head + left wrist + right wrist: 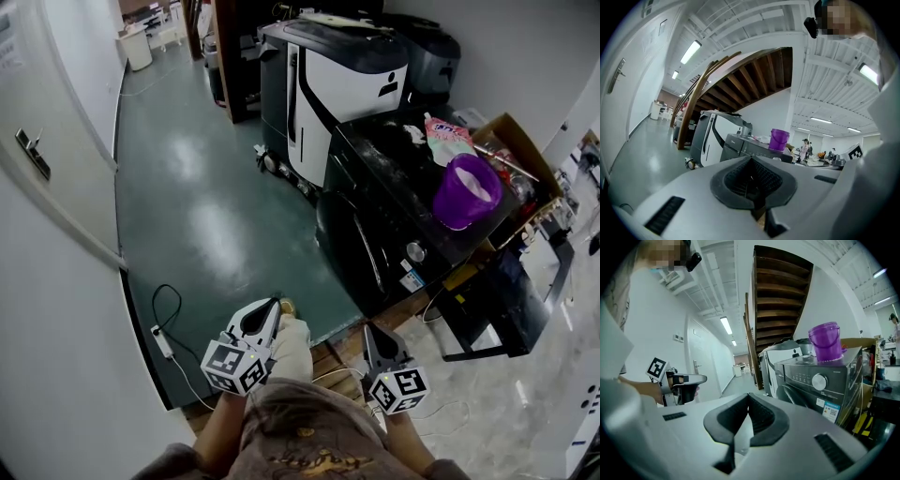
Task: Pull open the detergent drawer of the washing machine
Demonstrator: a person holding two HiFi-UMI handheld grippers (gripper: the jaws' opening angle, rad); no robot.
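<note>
**A:** Where is the detergent drawer point(734, 142)?

**B:** It's at the left end of the control strip on the black washing machine point(375, 225), and it sits flush with the panel, so it's closed. The dial point(819, 381) is at the other end of the same strip, above the round door.

**A:** And my grippers?

**B:** Your left gripper point(275, 302) is clenched, pads together with nothing between them. Your right gripper point(367, 328) is closed at the tips too, and it's also empty. You're holding both low in front of you, side by side, pointing towards the washer and well apart from it.

**A:** What's around the machine?

**B:** A purple bucket point(466, 190) stands on its top, with a pink-and-white pouch point(445, 139) lying behind it. A cardboard box point(525, 150) is just beside the washer's far side. A black-and-white machine point(337, 84) stands on the green floor point(206, 206), just past the washer. A power strip point(161, 339) lies on the floor near your left side.
</note>
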